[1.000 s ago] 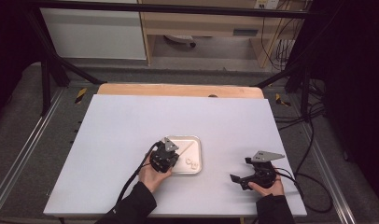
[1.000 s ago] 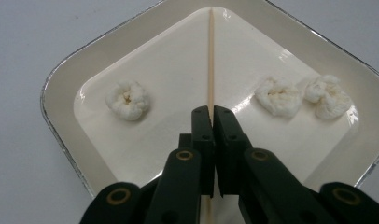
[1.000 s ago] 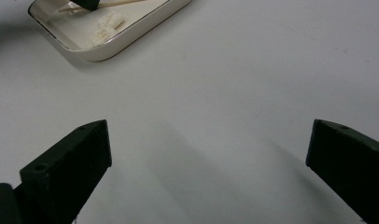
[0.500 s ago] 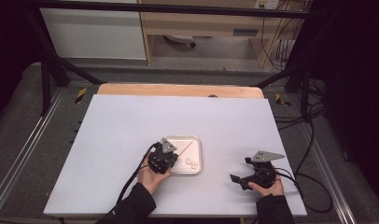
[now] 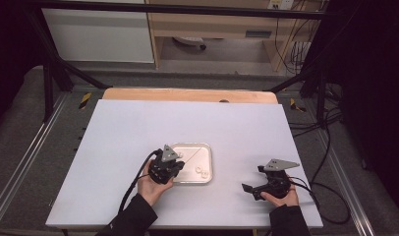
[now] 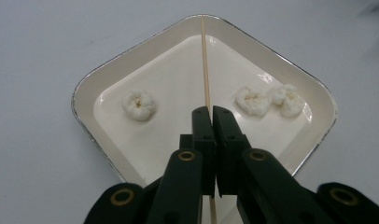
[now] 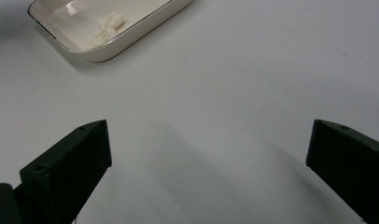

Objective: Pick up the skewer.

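One tray (image 6: 87, 91), one thin wooden skewer (image 6: 204, 65), three white puffed pieces (image 6: 138, 104), two tools (image 5: 164, 169)

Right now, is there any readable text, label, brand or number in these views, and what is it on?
None can be read.
The tray, skewer and table bear no print.
The yellow-black markers on the floor show stripes, no words.
The left gripper has no label.

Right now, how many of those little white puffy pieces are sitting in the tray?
3. In the left gripper view, one white piece lies alone left of the skewer; two more touch each other on its right, all inside the tray. None seem hidden.
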